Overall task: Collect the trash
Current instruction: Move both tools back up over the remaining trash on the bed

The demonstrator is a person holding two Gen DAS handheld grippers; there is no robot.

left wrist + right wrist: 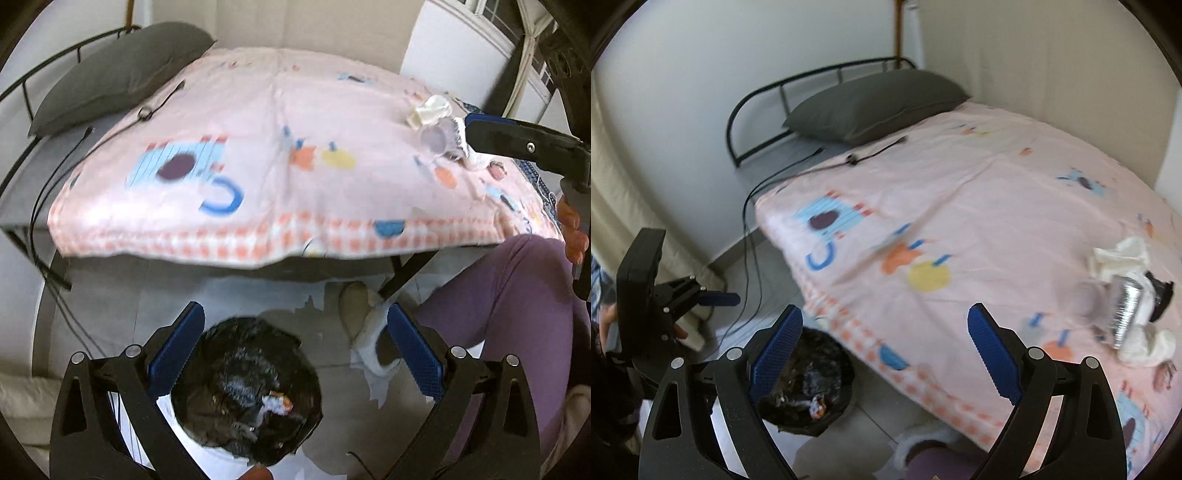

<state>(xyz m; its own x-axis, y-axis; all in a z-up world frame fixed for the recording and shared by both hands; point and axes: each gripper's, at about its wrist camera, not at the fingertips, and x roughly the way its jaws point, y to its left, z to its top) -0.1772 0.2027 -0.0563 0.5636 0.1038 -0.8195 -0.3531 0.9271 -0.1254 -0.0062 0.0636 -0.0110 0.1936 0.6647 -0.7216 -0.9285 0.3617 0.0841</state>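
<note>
A bin lined with a black bag point(245, 393) stands on the floor by the bed, with a scrap of trash inside; it also shows in the right wrist view point(809, 387). My left gripper point(295, 354) is open and empty above the bin. Trash lies on the pink bedspread point(960, 192): crumpled white tissues point(1119, 254), a silver foil wrapper point(1126, 310) and a clear cup point(437, 138). My right gripper point(886, 354) is open and empty over the bed's edge, left of the trash pile. In the left wrist view its finger point(517, 140) reaches beside the trash.
A grey pillow point(875, 107) lies at the metal headboard point(757, 107). A black cable point(753, 236) runs from the bed down to the floor. The person's purple-clad leg point(509, 314) and a white slipper point(373, 343) are beside the bin.
</note>
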